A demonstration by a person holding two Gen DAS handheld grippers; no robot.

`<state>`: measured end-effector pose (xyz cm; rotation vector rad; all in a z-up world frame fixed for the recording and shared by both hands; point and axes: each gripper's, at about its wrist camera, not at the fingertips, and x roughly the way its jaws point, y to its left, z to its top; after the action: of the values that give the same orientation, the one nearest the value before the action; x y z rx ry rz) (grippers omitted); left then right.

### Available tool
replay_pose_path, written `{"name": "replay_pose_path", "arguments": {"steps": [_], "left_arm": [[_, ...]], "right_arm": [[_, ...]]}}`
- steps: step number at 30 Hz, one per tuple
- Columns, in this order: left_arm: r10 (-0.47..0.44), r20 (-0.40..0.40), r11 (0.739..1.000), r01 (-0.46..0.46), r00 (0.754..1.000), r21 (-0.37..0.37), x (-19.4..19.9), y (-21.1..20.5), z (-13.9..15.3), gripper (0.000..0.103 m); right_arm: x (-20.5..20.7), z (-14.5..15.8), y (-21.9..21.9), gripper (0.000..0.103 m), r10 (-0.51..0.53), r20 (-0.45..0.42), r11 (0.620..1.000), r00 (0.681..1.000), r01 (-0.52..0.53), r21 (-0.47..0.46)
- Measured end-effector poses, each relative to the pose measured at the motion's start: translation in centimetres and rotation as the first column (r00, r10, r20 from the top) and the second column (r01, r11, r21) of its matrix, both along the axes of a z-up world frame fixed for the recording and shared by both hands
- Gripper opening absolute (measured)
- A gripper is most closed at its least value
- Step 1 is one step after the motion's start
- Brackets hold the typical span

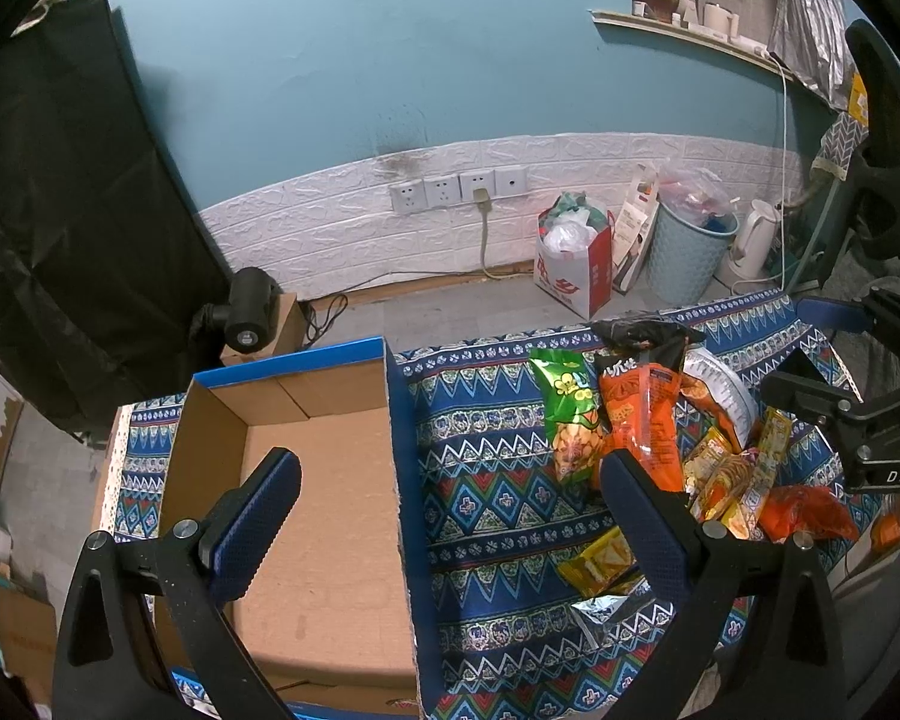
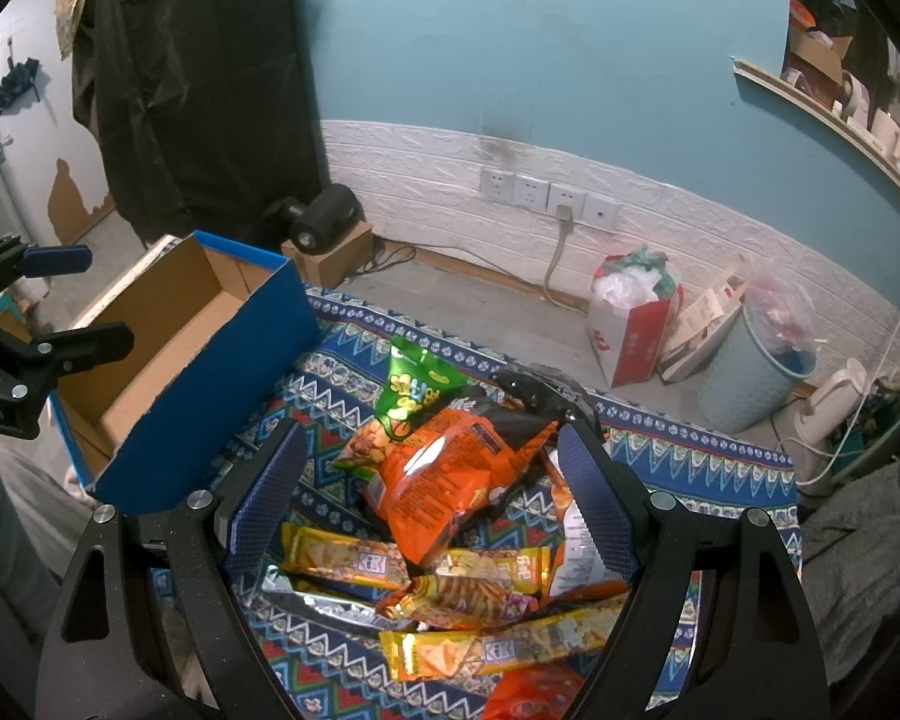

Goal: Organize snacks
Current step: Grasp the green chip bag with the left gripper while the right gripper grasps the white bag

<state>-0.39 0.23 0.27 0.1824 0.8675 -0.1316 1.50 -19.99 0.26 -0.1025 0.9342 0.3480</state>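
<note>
A pile of snack packets lies on the patterned tablecloth [image 1: 486, 468]: a green bag [image 1: 567, 414], an orange bag [image 1: 642, 420], yellow stick packs [image 2: 342, 558] and a silver packet [image 2: 324, 600]. An empty cardboard box [image 1: 324, 516] with blue sides stands to the left of the pile; it also shows in the right wrist view [image 2: 210, 372]. My left gripper [image 1: 450, 504] is open and empty, straddling the box's right wall. My right gripper [image 2: 432, 498] is open and empty, hovering over the orange bag [image 2: 444, 480] and the green bag [image 2: 414, 390].
Beyond the table's far edge the floor holds a red-and-white paper bag [image 1: 570, 276], a pale blue bin [image 1: 690, 252] and a white kettle [image 1: 753, 240]. A black covered object [image 1: 60, 210] stands at the left. Wall sockets [image 1: 456, 189] sit on the white brick panel.
</note>
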Motion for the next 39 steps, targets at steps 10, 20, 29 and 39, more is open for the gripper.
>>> {"name": "replay_pose_path", "arguments": {"steps": [10,20,29,39], "left_arm": [[-0.005,0.0,1.0,0.005,1.0,0.001,-0.6,-0.4,-0.2,0.102],[-0.021,-0.011,1.0,0.021,1.0,0.016,0.1,-1.6,-0.6,0.102],[-0.056,-0.079,0.997,0.06,0.995,0.044,2.4,-3.5,-2.9,0.102],[-0.069,-0.121,0.996,0.076,0.99,0.055,4.9,-5.5,-5.3,0.102]], "right_arm": [[-0.1,0.1,-0.5,0.084,-0.004,-0.005,1.0,1.0,0.004,-0.005],[0.2,0.1,-1.0,0.084,-0.014,-0.008,1.0,1.0,0.014,-0.017],[1.5,-1.3,-3.3,0.084,-0.066,-0.043,0.997,0.997,0.064,-0.041],[3.9,-5.3,-6.5,0.084,-0.115,-0.126,0.99,0.985,0.103,-0.098]]}}
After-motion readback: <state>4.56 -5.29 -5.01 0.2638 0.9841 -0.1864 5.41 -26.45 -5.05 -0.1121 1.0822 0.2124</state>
